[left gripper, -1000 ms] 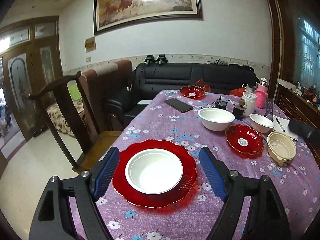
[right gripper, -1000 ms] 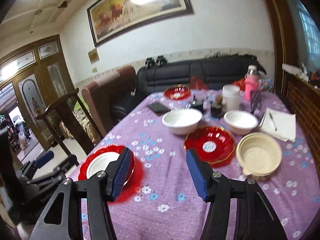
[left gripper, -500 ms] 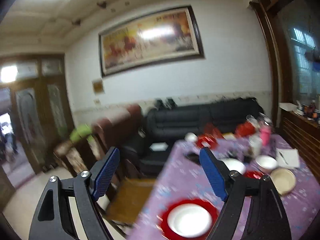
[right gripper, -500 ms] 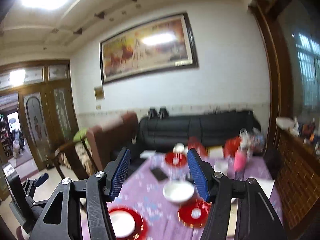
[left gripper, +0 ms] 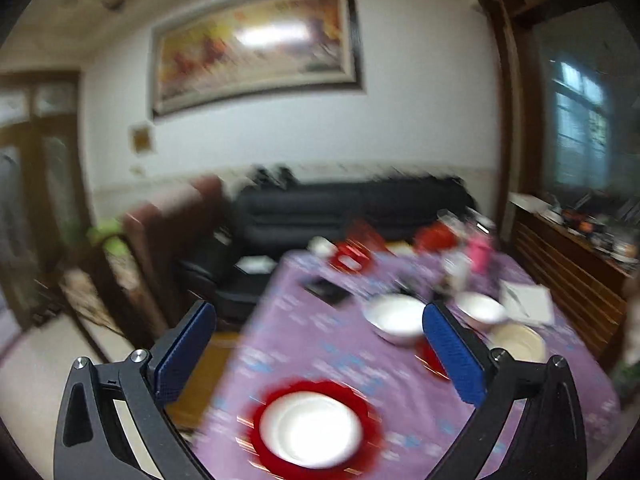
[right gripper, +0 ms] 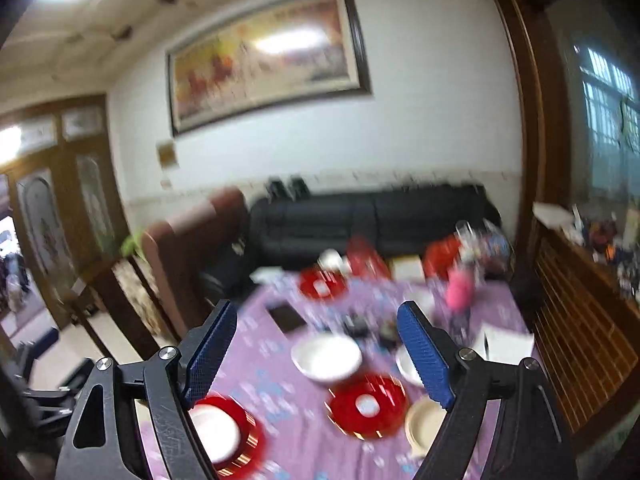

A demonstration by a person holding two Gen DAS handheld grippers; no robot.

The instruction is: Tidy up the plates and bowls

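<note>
Motion blur leaves no text, label or number readable in either view.

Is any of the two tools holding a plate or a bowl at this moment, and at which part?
Nothing is held. The left tool and the right tool are both open and empty, raised above the table.

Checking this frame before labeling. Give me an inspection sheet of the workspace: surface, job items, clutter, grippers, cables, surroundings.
Surface: table with purple floral cloth; both views motion-blurred.
Job's things: white bowl on near red plate; empty red plate; large white bowl; small white bowl; beige bowl; far red plate.
Clutter: dark phone, pink bottle, white paper.
Grippers: left gripper open, holding nothing; right gripper open, holding nothing; both above the table.
Cables: nothing seen.
Surroundings: black sofa, framed painting, wooden door.
</note>
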